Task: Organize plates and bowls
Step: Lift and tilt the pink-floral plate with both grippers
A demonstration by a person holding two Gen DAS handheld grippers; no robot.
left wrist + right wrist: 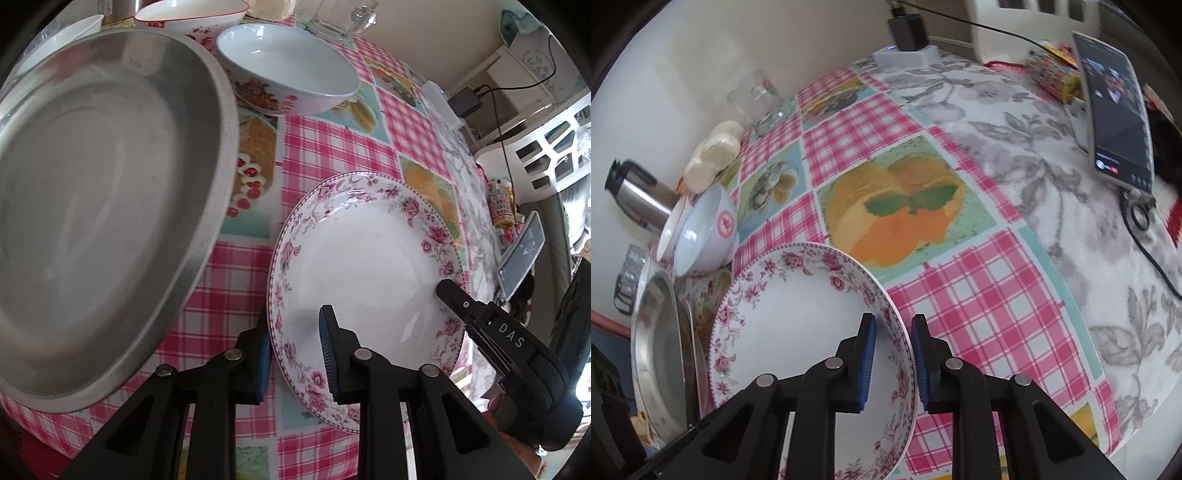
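The floral plate is glazed ceramic: stiff, smooth, probably slippery under rubber pads, and apt to chip or break if dropped or knocked against the metal pan beside it. Its thin sloping rim is the only sensible place to take hold, and two opposite grips should keep it from tipping. It lies on the checked tabletop, at the near right of the pan and nearer than the white bowl, with a second bowl nested behind that one in the right wrist view. The left tool straddles the plate's near-left rim, one blue pad outside the edge and one over the inner face; the gap looks narrow, yet I cannot tell whether the pads actually press the rim. The right tool straddles the opposite rim, its pads close on either side of the edge; whether they have bitten on it is likewise unclear. From the left wrist view that right tool reaches onto the plate's right side. Any lift, I judge, wants both grips firm first.
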